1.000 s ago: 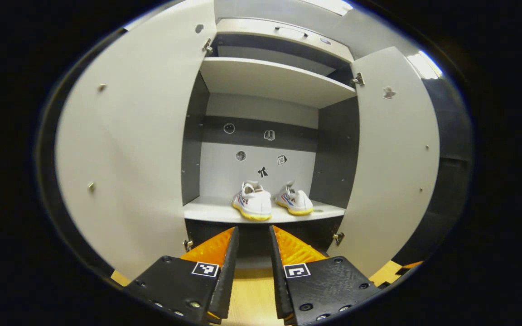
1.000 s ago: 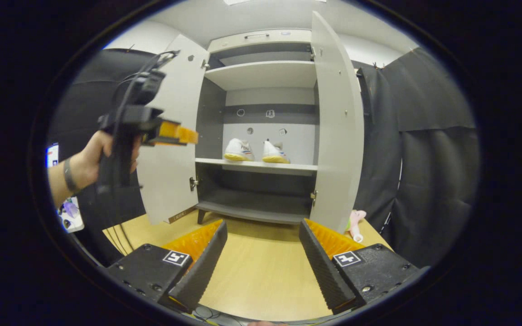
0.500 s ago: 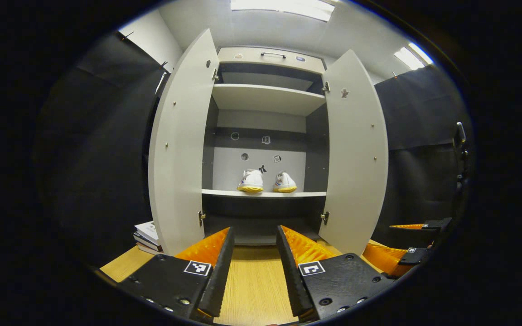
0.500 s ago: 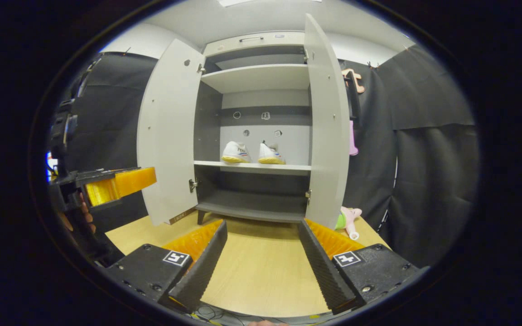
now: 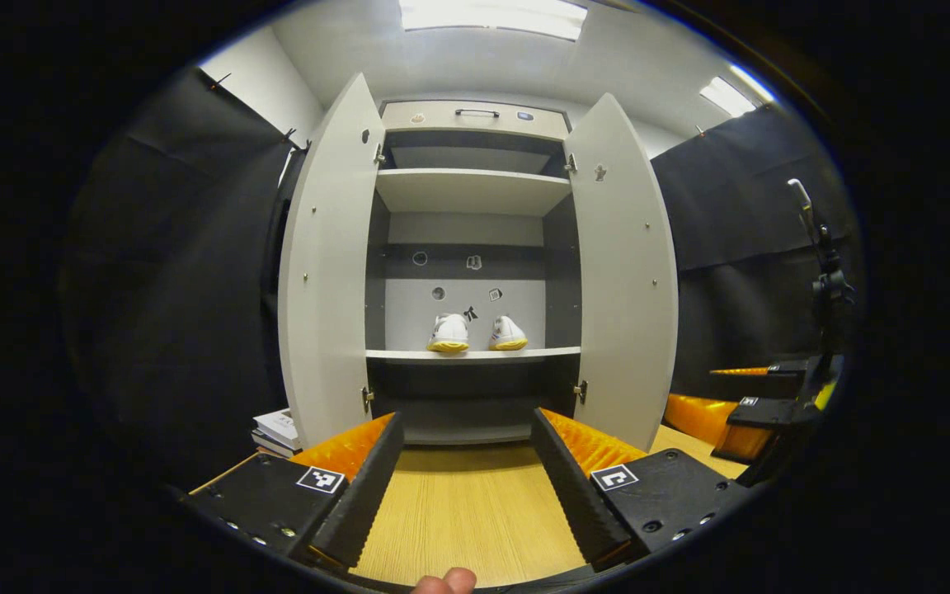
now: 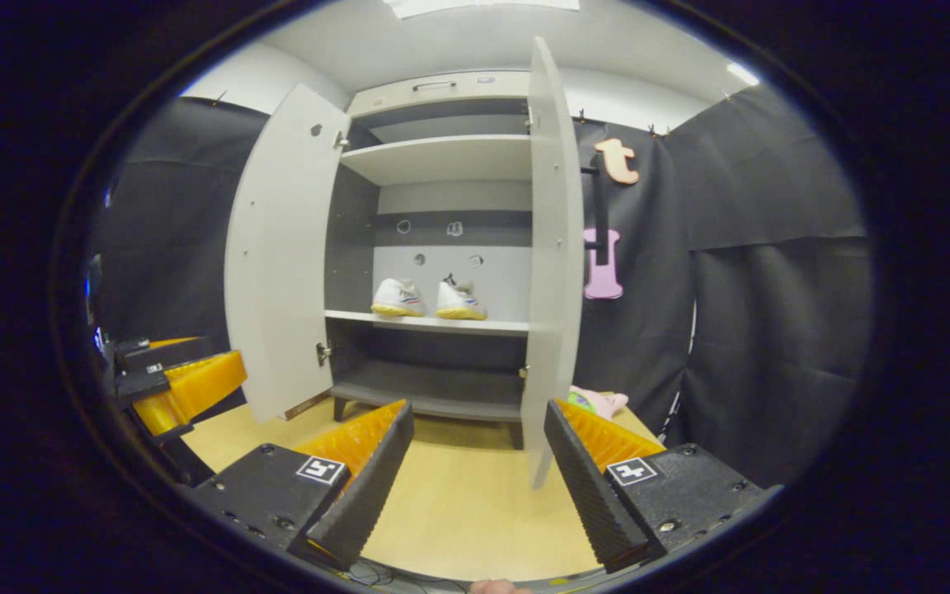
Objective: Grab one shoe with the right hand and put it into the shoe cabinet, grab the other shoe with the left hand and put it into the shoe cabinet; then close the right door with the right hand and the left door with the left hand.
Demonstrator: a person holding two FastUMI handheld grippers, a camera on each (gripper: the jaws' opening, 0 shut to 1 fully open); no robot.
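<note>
Both pairs of jaws stand wide apart and hold nothing: the left gripper [image 5: 465, 487] and the right gripper [image 6: 477, 478] each hang over the bare wooden table [image 6: 458, 511], well back from the shoe cabinet [image 6: 442, 91] that faces them.

Straight ahead of the left jaws, and well beyond their tips, the two shoes sit side by side on the middle shelf [image 5: 475, 355]: the left shoe [image 5: 449, 334] and the right shoe [image 5: 508, 334], toes toward the grippers, apart from each other by a small gap. So the stowing part of the task looks done, and the step in hand is, by my reading, the closing of the doors.

Both doors are swung open. The right door [image 6: 553, 247] stands ahead of the right jaws, nearly edge-on to them. The left door [image 5: 326, 280] stands ahead and to the left of the left jaws.

Next, the right gripper would need to get outside its door and press it shut (a push on the outer face, probably no grasp needed). A soft toy [image 6: 594, 402] lies on the table just beyond the right finger, near that door's foot.
</note>
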